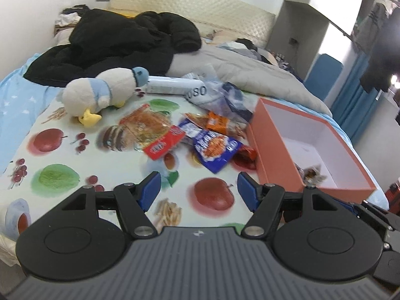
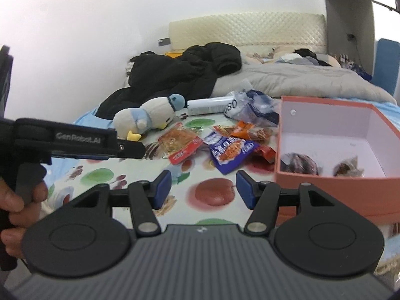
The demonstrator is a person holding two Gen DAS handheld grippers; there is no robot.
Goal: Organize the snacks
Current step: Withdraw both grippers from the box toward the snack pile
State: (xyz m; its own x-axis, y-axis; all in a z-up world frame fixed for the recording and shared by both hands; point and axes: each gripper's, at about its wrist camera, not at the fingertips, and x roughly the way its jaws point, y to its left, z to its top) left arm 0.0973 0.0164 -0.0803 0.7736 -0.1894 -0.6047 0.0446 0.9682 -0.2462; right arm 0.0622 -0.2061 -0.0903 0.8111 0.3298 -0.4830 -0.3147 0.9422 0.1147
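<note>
Fruit-printed cloth on the bed carries everything; left claw and right claw hover released and empty. Beyond, the blue snack packet lies beside the orange box: light, crinkly, slippery, so pinch a flat edge

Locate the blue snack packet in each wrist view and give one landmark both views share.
Left wrist view: the blue snack packet lies just right of centre on the fruit-print cloth, left of the orange box.
Right wrist view: the packet lies near centre, again left of the box, above the open right gripper.
Shared landmark: the plush duck, far left of the snacks.
</note>
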